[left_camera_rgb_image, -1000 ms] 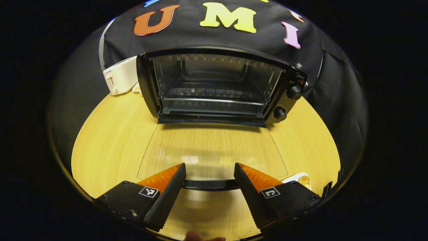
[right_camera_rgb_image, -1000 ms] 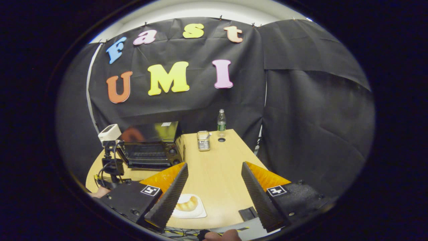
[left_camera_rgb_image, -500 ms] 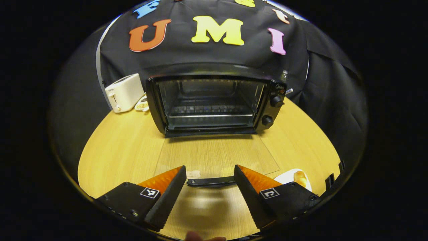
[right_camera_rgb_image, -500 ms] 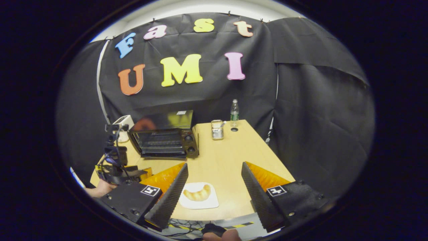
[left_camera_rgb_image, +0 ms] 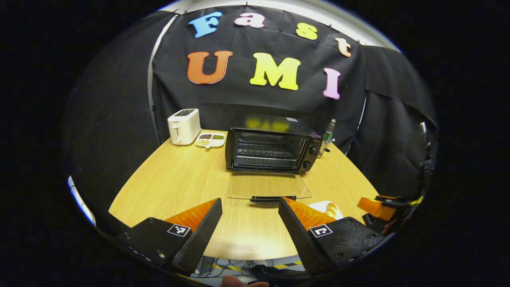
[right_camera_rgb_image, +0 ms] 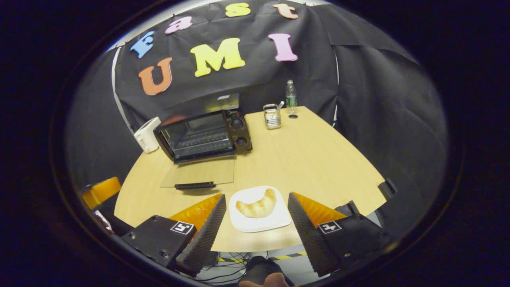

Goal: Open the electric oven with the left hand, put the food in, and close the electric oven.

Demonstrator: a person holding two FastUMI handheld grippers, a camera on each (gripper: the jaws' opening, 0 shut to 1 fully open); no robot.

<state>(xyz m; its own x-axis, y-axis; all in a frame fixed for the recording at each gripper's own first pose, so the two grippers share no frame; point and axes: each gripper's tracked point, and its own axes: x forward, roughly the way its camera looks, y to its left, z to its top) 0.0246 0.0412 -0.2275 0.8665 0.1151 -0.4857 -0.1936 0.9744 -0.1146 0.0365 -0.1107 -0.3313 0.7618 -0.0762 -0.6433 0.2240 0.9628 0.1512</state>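
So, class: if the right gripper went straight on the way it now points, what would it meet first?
Most likely the croissant on its white plate, lying between the open right gripper fingers; depth is hard to judge.

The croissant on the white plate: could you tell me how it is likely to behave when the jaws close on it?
The croissant looks puffy and flaky, so it is probably light and would crush under a firm squeeze. Its curved shape lies flat on the white plate, so it is unlikely to roll. The right gripper is open around it; a gentle grip across the thick middle seems safest.
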